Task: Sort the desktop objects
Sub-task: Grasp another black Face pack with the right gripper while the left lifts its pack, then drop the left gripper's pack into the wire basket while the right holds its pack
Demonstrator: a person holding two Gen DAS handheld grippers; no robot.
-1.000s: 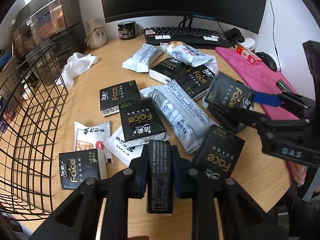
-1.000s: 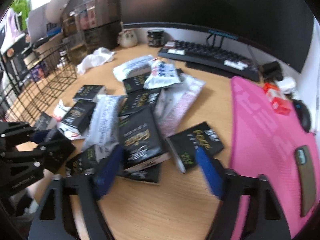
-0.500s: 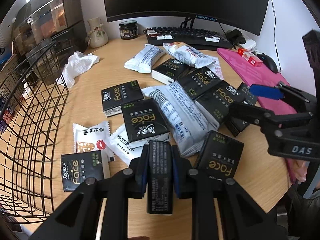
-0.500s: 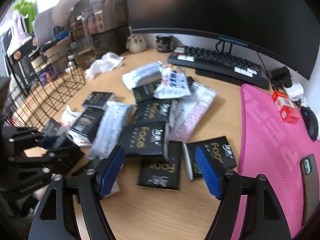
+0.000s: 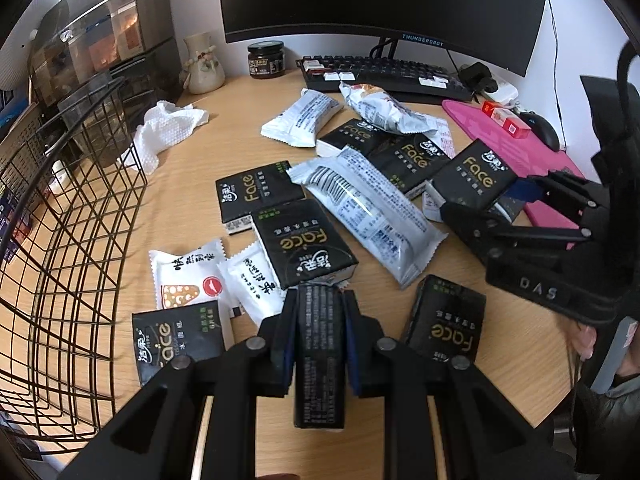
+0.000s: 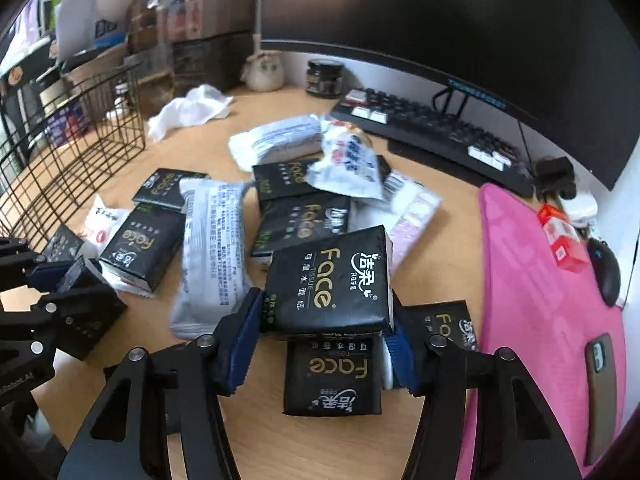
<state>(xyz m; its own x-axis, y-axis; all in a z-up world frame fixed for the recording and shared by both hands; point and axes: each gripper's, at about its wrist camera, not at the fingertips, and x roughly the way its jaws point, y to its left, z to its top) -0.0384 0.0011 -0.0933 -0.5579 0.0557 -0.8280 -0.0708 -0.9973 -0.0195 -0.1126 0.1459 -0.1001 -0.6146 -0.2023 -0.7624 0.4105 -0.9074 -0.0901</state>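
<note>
1. Left wrist view: your left gripper is pinched on a black tissue pack held edge-on between the pads, clear of the desk; the wire basket stands just to its left, with no packs visible inside the part in view; black Face packs and white snack wrappers lie scattered across the middle of the desk.

2. Same view: your right gripper reaches in from the right, and a second Face pack sits tilted between its fingers.

3. Right wrist view: the right jaws are closing on that second Face pack; both blue pads appear to touch its sides, and it looks raised over another black pack lying flat on the desk.

4. Step in hand, as I judge it: gathering tissue packs, one secured on the left, one being taken on the right.

5. Next move calls for: finish the right squeeze until the pack stops tilting; lift it clear of the pile; carry both packs over the basket rim, probably left hand first as it is nearer; release over the basket floor, not the wire wall.
</note>
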